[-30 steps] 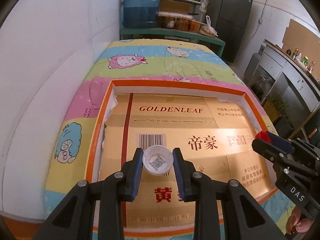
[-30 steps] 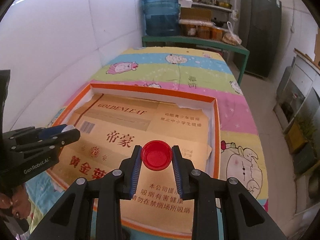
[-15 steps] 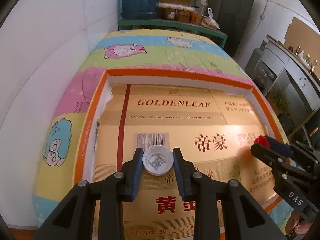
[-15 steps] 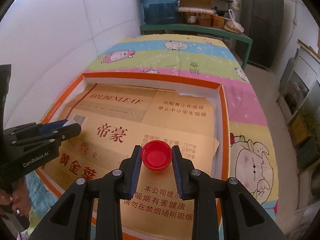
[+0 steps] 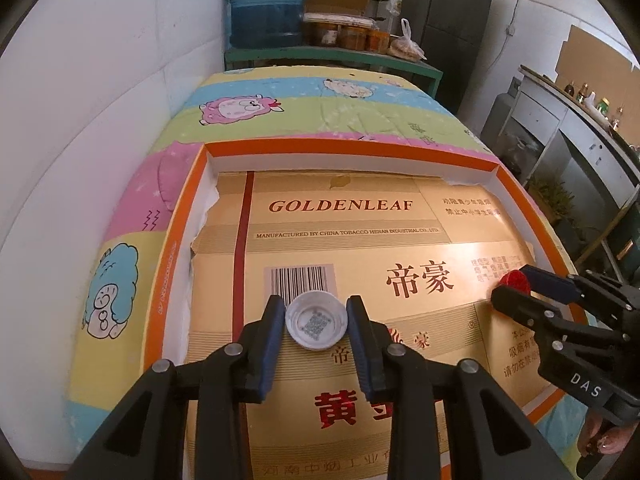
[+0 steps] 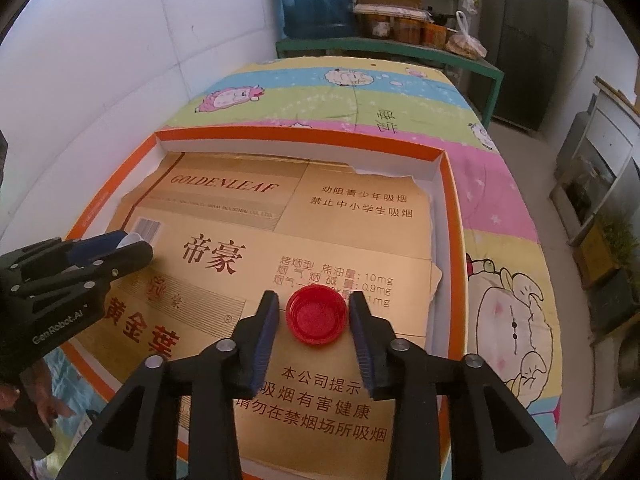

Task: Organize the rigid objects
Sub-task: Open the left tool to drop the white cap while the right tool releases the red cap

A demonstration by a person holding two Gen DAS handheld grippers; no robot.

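Bed (image 5: 280, 128), cartoon-print cover; orange-rimmed tray (image 5: 352, 148) lies directly on it

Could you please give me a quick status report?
Left gripper, right gripper just opening. White cap, red cap released on gold cardboard. Nothing obstructing.

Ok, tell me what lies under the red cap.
The red cap sits open side up on the gold cardboard sheet lining the orange-rimmed tray, between the right gripper's just-opened jaws. The print directly beneath it is covered.
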